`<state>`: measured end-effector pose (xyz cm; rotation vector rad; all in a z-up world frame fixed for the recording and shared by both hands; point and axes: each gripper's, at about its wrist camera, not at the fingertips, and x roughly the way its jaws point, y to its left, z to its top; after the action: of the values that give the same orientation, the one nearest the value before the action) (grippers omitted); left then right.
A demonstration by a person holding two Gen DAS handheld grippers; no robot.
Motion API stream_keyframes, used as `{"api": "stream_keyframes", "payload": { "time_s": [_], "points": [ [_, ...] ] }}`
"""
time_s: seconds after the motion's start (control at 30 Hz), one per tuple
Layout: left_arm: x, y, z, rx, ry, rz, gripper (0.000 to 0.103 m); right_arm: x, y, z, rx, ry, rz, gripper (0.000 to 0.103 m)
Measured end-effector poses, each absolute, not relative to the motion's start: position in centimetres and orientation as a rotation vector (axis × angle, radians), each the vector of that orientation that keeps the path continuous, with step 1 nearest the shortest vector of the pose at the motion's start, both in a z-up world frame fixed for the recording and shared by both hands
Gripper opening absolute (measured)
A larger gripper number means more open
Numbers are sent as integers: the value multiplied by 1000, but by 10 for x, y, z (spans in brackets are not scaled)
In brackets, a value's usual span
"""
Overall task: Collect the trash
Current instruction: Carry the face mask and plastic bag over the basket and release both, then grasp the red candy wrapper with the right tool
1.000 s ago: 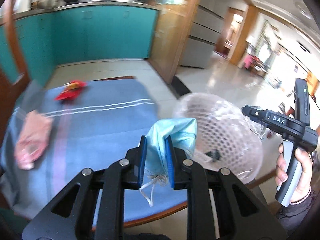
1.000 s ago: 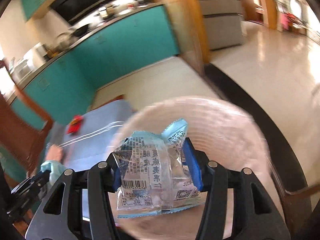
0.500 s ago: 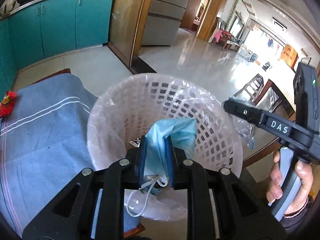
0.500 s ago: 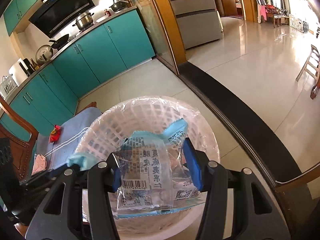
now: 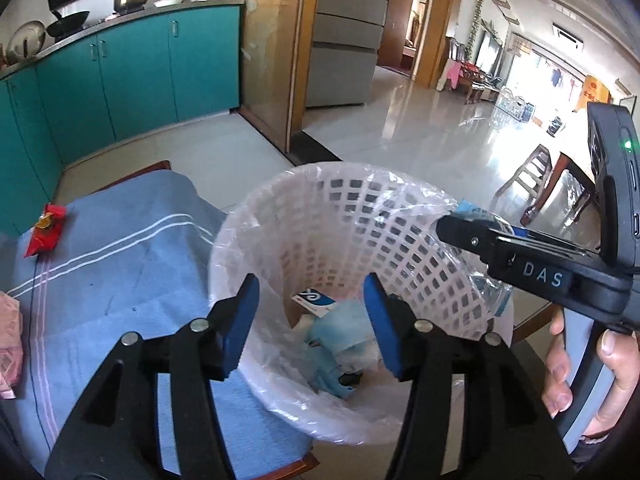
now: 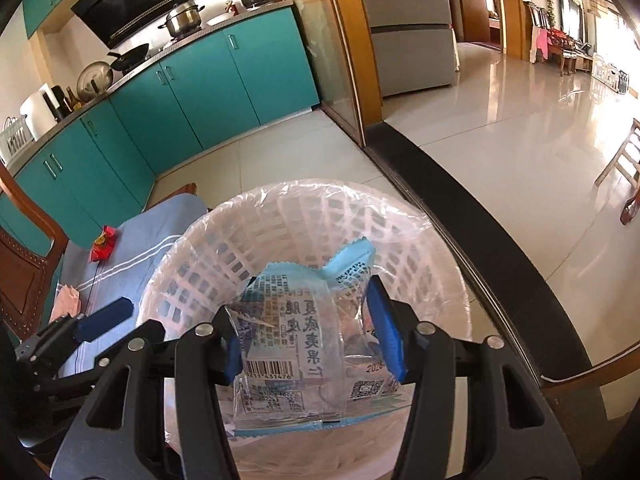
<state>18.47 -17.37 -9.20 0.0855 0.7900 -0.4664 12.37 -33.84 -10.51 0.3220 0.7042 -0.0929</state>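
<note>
Trash sits at the centre of both our views: a blue face mask (image 5: pixel 340 330) lies at the bottom of the white lattice bin (image 5: pixel 280 216) with its clear liner, low in the left wrist frame. Our left gripper (image 5: pixel 312 320) hangs over it, jaws just parted and empty. Our right gripper (image 6: pixel 306 344) clamps a clear snack wrapper (image 6: pixel 296 344) above the bin's mouth. At mid-left, a red wrapper (image 5: pixel 46 230) rests on the blue cloth (image 5: pixel 120 264), with a pink item (image 5: pixel 10 344) at the left edge.
</note>
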Motion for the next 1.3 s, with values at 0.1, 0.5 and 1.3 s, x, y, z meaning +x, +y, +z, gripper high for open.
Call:
{"api": "stream_keyframes", "payload": {
  "time_s": [0.1, 0.5, 1.3],
  "points": [
    [183, -157, -91, 66, 788, -417, 58, 125, -338, -107, 318, 713, -95, 59],
    [176, -33, -90, -23, 764, -70, 70, 142, -301, -116, 193, 766, -119, 81],
    [113, 92, -110, -22, 803, 168, 87, 230, -128, -102, 116, 837, 234, 82]
  ]
}}
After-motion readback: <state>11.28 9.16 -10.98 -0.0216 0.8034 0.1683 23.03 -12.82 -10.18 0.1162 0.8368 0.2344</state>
